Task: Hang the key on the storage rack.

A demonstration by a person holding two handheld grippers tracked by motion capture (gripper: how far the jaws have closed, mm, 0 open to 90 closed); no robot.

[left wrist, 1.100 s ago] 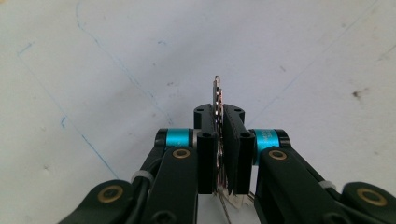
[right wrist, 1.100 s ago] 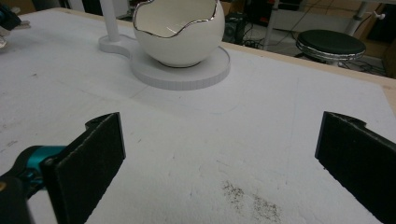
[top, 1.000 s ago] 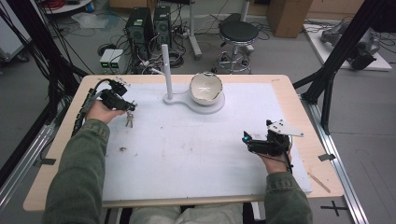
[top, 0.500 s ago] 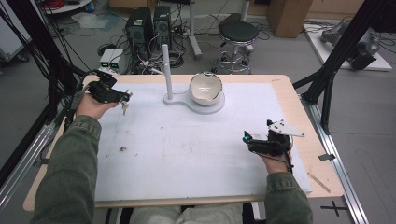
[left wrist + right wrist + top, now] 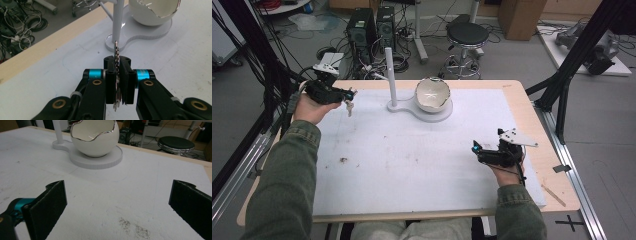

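Clearly small, light and stiff, the metal keys [image 5: 116, 75] sit pinched edge-on in the left tool [image 5: 348, 94] at the high view's upper left, likely slippery on their flat faces, while the right tool [image 5: 475, 148] rests spread and empty.

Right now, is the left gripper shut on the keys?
Yes: the left gripper is shut, its pads pinching the keys, which hang above the table.
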